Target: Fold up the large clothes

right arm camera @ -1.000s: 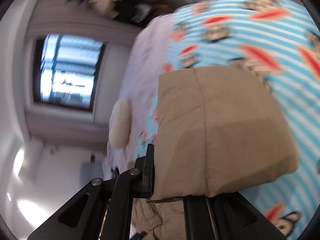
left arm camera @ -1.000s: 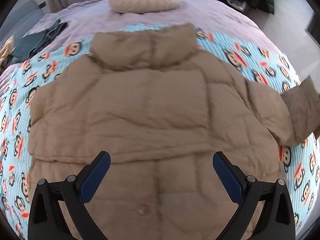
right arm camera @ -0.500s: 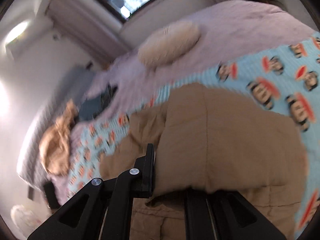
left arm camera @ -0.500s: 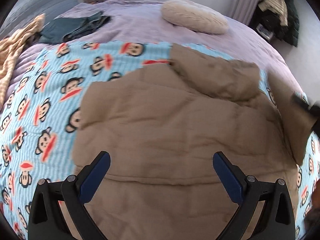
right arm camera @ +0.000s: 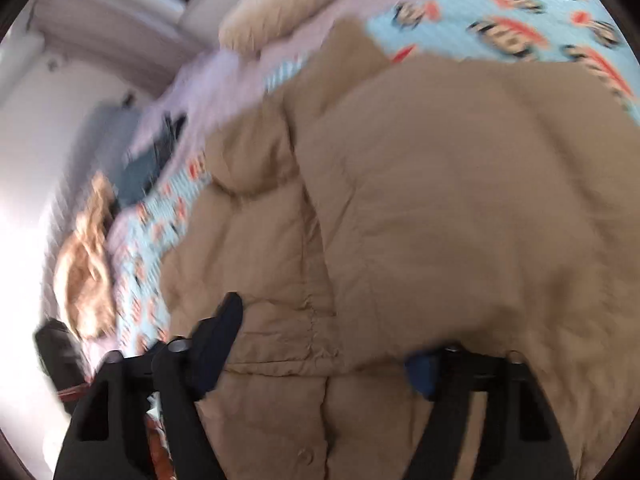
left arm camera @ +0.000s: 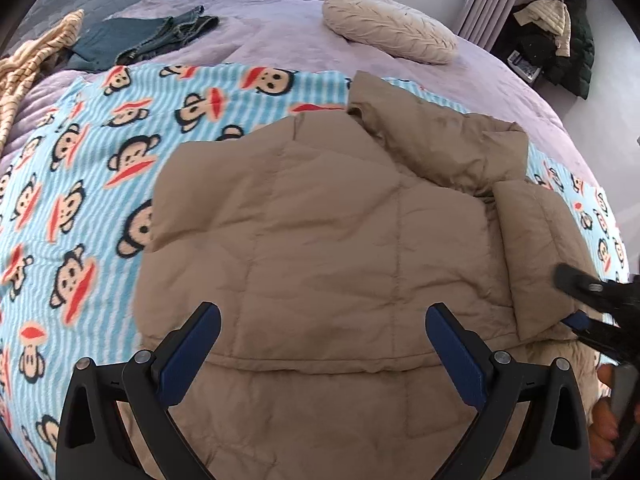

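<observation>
Right sleeve now folded over the tan quilted puffer jacket, right gripper opening with the cuff between its jaws, left gripper spread wide and empty above the hem, jacket on monkey-print blue blanket toward the bed's near edge.

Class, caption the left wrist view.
Open left gripper over a tan jacket, sleeve folded in, right gripper opening.

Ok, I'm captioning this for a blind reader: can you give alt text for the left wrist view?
A tan puffer jacket lies on a monkey-print blanket on a bed, its right sleeve folded inward. The open left hand-held gripper hovers over its hem, and the right hand-held gripper, opening, sits at the sleeve cuff.
</observation>
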Demonstrator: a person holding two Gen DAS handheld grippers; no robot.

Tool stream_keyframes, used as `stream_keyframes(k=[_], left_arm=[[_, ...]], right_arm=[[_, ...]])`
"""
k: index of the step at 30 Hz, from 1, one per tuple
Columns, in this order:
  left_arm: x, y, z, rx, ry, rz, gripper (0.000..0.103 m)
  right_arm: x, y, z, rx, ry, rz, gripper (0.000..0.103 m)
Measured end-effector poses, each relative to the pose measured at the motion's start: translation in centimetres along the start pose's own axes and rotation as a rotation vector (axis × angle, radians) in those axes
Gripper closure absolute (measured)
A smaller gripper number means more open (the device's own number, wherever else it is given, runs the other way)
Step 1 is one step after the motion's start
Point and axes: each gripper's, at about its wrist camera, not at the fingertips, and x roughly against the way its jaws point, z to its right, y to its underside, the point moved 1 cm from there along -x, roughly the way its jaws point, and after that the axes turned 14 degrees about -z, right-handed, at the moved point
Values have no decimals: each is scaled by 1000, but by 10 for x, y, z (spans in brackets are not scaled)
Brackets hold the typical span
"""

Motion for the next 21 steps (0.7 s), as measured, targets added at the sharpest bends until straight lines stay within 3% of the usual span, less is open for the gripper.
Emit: stream_keyframes(k=[4,6,8,11,16,18,19,20,21], left_arm=[[-4,-5,0,19,40,-13,1],[-4,-6,-2,28,79,-17,1],[-3,-7,-6,39,132,-18,1],[2,-5,-19,62,288,-12,1],[8,-11,-39,128,514,-4,1],[6,-16,-43,143,602,-17,1],[3,-18,-44,150,663,-30,1],[2,-19,-44,153,700,-38,1],[-2,-20,-42,150,770,-56,1]], right_arm=[[25,-8,37,-149,-14,84,26],[33,-16,52,-213,-26,116,41],[35,-23,50,-202,-32,122,85],[30,-31,12,-68,-34,116,87],[-9,-22,-61,170,-33,-27,84],[-36,-13,-78,221,-15,-130,62],[-45,-7,-80,227,-12,-174,36],[-52,-4,-81,230,-14,-204,26],[-54,2,-79,231,-21,-222,26]])
